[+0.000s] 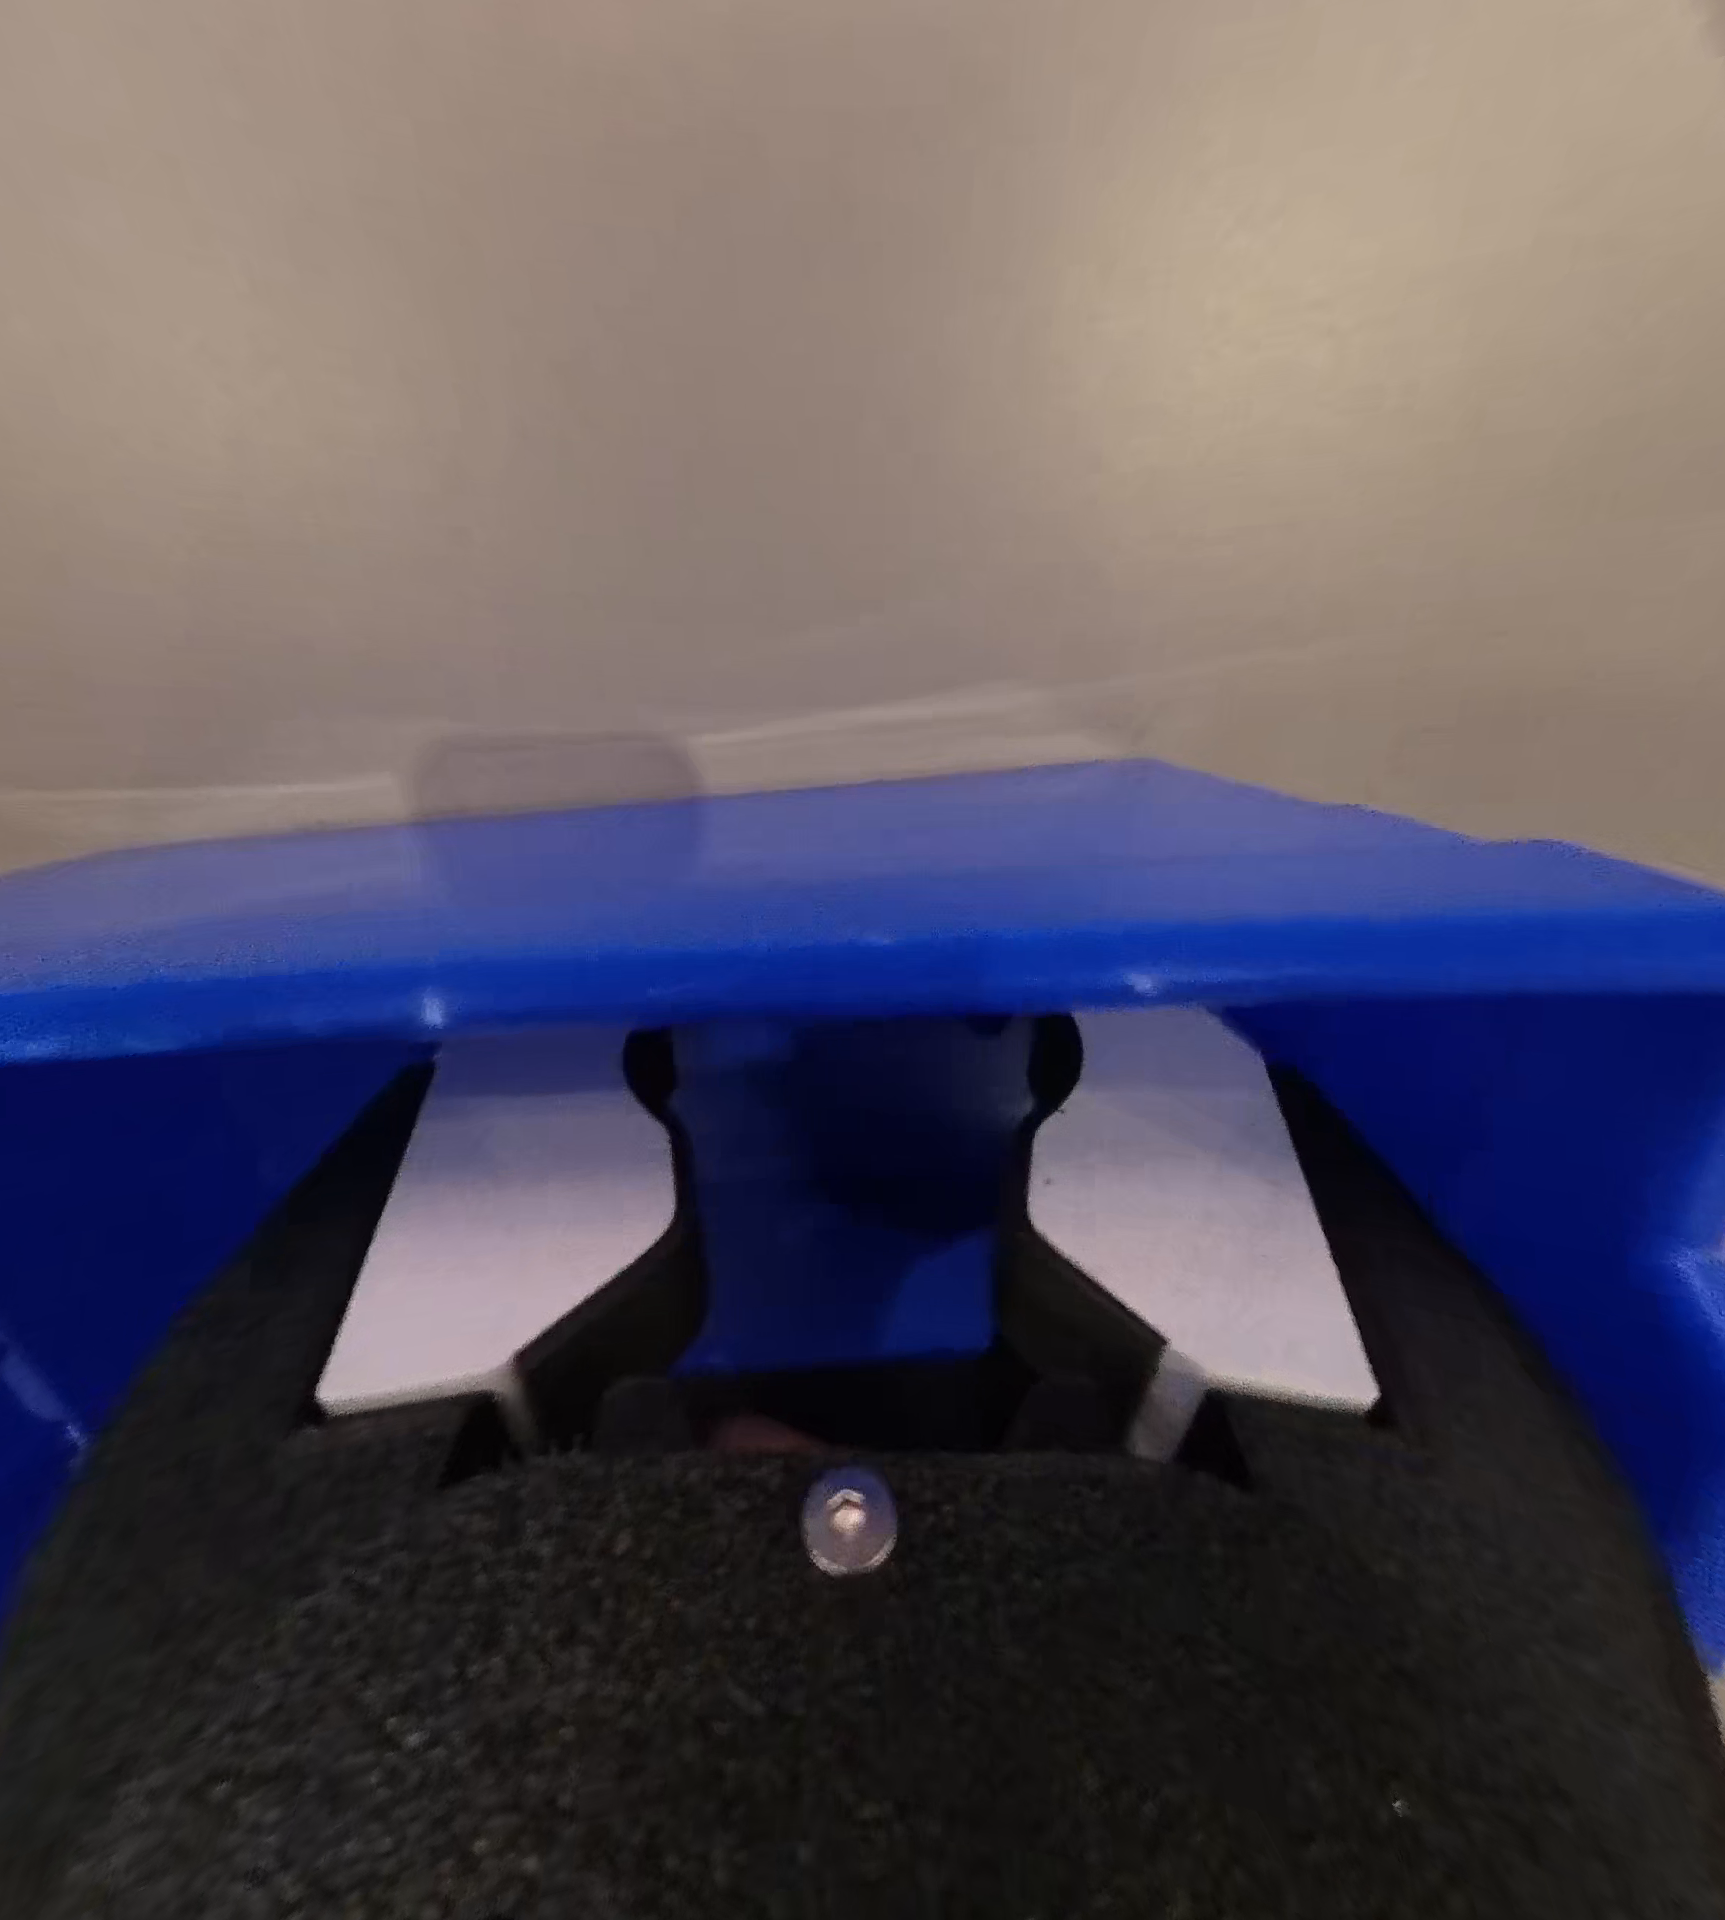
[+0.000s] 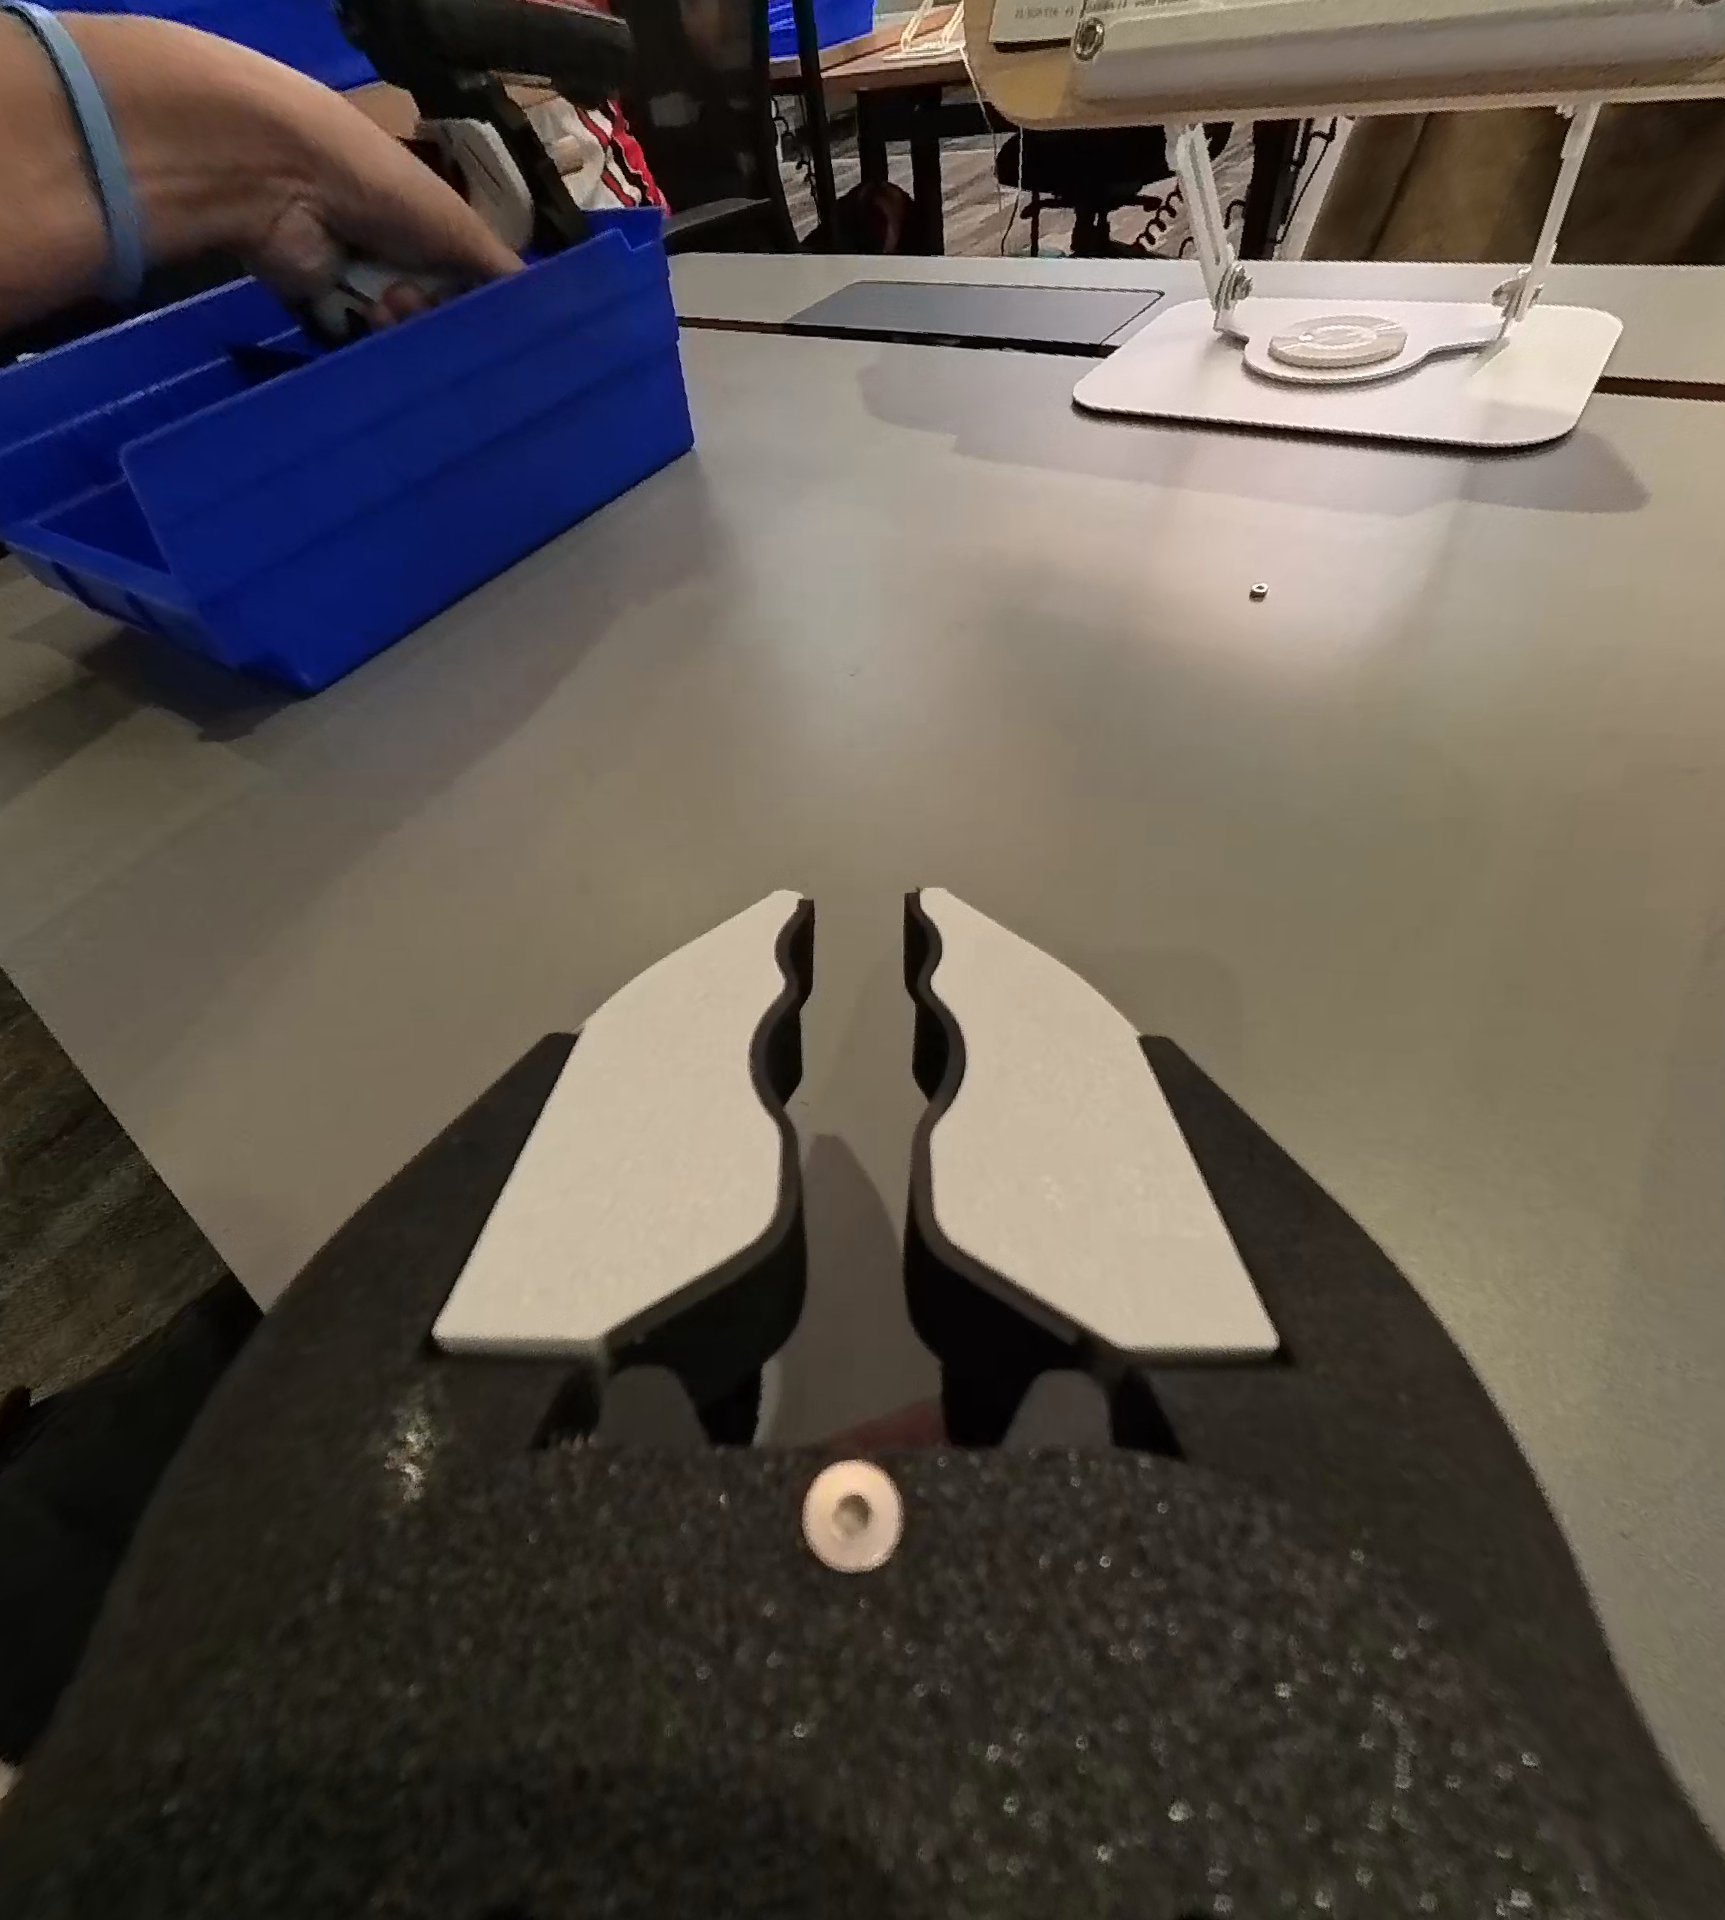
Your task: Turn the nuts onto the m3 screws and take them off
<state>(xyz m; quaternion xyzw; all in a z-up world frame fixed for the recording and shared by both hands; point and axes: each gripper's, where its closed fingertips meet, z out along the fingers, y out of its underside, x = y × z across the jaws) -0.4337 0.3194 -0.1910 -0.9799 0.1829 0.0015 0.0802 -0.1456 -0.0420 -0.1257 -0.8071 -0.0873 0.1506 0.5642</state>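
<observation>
My left gripper reaches down into a blue plastic bin. Its black fingers stand wide apart with only the bin's blue floor between them, and the bin's rim hides their tips. In the right wrist view the same bin sits at the table's far left, with a person's hand holding the left gripper inside it. My right gripper hovers low over the grey table, its grey-topped fingers slightly apart and empty. One small nut lies on the table far ahead to the right. No screw shows.
A white stand base with a hinged arm stands at the back right. A dark flat pad lies at the back middle. The table's left edge drops to carpet. Chairs and other tables stand beyond.
</observation>
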